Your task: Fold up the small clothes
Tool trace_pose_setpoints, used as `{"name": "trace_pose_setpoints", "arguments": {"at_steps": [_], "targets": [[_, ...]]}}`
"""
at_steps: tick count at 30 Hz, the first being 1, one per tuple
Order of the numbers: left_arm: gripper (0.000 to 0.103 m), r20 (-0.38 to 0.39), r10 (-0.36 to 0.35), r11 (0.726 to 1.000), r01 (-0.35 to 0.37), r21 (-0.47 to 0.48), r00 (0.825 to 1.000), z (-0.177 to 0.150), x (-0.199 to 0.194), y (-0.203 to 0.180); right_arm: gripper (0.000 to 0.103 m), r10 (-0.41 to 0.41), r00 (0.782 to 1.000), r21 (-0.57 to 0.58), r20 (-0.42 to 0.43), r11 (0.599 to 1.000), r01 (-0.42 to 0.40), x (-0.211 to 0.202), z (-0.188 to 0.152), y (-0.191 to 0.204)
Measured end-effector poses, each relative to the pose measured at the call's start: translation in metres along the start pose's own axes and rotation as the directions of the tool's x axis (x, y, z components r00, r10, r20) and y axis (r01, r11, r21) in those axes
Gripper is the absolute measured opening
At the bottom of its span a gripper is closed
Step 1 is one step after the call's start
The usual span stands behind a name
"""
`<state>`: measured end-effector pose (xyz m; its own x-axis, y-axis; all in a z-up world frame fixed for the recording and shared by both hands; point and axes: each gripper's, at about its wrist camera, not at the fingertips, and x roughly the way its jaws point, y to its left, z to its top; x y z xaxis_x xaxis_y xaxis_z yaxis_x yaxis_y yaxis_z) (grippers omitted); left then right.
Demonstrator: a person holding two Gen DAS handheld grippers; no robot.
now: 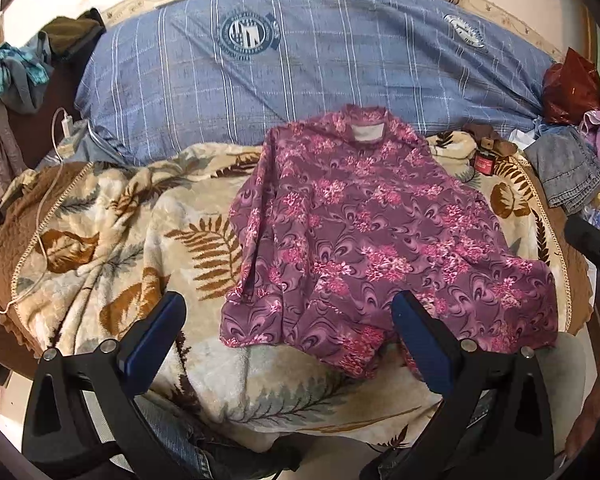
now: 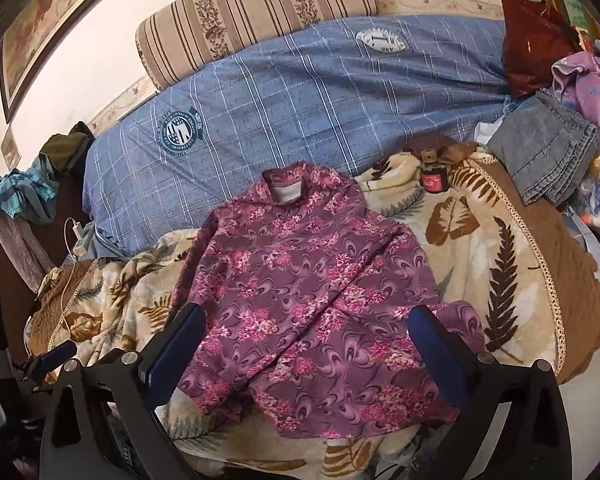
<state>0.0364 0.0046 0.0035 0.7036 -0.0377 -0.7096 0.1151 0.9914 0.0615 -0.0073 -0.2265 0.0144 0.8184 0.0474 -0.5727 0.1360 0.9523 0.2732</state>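
On the far left, a white charger cable (image 1: 44, 216) lay over the edge of the leaf-patterned blanket (image 1: 112, 216). My left gripper (image 1: 288, 344) was held above the blanket with its fingers wide apart and nothing between them. The purple floral shirt (image 1: 364, 232) lay spread on the blanket, its collar toward the blue striped pillow (image 1: 300, 68) and touching it. My right gripper (image 2: 306, 352) hung over the lower part of the shirt, also spread wide and holding nothing. More to the right, a small red jar (image 2: 434, 180) stood on the blanket, and beside it lay folded jeans (image 2: 548, 156).
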Motion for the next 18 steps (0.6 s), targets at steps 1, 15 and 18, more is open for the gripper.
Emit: {"name": "trace_pose_setpoints", "arguments": {"at_steps": [1,15,18], "targets": [[0.103,-0.009,-0.001,1.0,0.001,-0.004,1.0,0.001,0.005,0.003,0.102,0.008,1.0,-0.004,-0.019,1.0,-0.008,0.006,0.002,-0.003],[0.103,-0.09,-0.118,0.992,0.112,-0.065,0.989,0.052,0.074,0.044,0.094,0.073,0.994,-0.059,-0.082,0.995,-0.078,0.076,0.056,-0.019],[0.103,-0.139,-0.181,0.983,0.178,-0.033,0.974,0.075,0.1,0.019,0.093,0.094,0.99,0.009,-0.104,0.996,-0.093,0.109,0.087,-0.036]]}}
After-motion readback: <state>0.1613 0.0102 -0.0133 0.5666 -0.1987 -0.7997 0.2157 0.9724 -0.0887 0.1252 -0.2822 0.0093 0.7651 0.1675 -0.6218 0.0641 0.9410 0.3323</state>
